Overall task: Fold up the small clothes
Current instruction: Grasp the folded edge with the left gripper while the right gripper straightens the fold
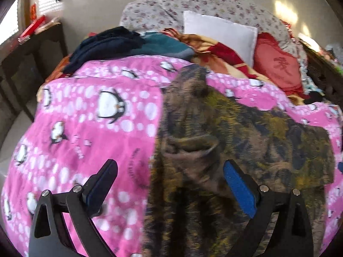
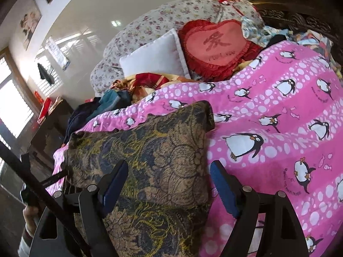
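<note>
A brown, yellow and dark blue patterned garment (image 1: pixel 225 150) lies spread on the pink penguin blanket (image 1: pixel 96 128). Its far end is bunched and folded over. My left gripper (image 1: pixel 170 177) is open and empty, hovering above the garment's near left part. In the right wrist view the same garment (image 2: pixel 150 150) lies on the pink blanket (image 2: pixel 278 117). My right gripper (image 2: pixel 169 182) is open and empty, its two blue-padded fingers either side of the garment's near right part.
A pile of dark and teal clothes (image 1: pixel 120 42) lies beyond the blanket. A white pillow (image 1: pixel 220 34), a red heart cushion (image 2: pixel 216 45) and a floral duvet (image 1: pixel 193 2) sit at the head. A dark table (image 1: pixel 27 49) stands left.
</note>
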Demonstrator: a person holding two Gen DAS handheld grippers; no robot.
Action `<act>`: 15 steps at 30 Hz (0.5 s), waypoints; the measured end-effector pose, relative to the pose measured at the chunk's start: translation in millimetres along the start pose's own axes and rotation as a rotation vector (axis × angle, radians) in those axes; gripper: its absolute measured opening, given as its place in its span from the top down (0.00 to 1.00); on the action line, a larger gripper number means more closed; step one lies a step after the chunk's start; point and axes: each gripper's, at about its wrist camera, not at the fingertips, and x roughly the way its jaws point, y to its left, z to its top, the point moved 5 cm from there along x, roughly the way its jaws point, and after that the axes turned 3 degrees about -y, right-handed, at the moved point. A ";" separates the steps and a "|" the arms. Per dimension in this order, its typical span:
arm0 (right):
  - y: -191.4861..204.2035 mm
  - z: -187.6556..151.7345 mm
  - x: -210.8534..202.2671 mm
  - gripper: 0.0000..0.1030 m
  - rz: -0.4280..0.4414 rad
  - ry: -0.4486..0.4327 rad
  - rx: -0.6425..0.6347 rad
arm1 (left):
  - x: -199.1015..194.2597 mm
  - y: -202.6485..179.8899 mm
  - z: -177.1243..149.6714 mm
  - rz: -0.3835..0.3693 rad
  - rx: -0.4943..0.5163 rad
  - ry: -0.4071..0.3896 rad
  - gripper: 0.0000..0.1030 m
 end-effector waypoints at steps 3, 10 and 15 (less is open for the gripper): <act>-3.9 7.1 8.1 0.19 -0.048 -0.003 -0.014 | -0.6 -4.8 6.2 -0.017 -0.011 -0.015 0.04; -15.8 27.7 54.3 0.33 -0.083 0.035 0.006 | 15.7 -15.4 24.3 -0.070 -0.051 0.028 0.94; -4.4 39.6 52.9 0.85 -0.082 -0.011 -0.038 | -0.6 -18.9 50.5 -0.095 -0.033 -0.041 0.95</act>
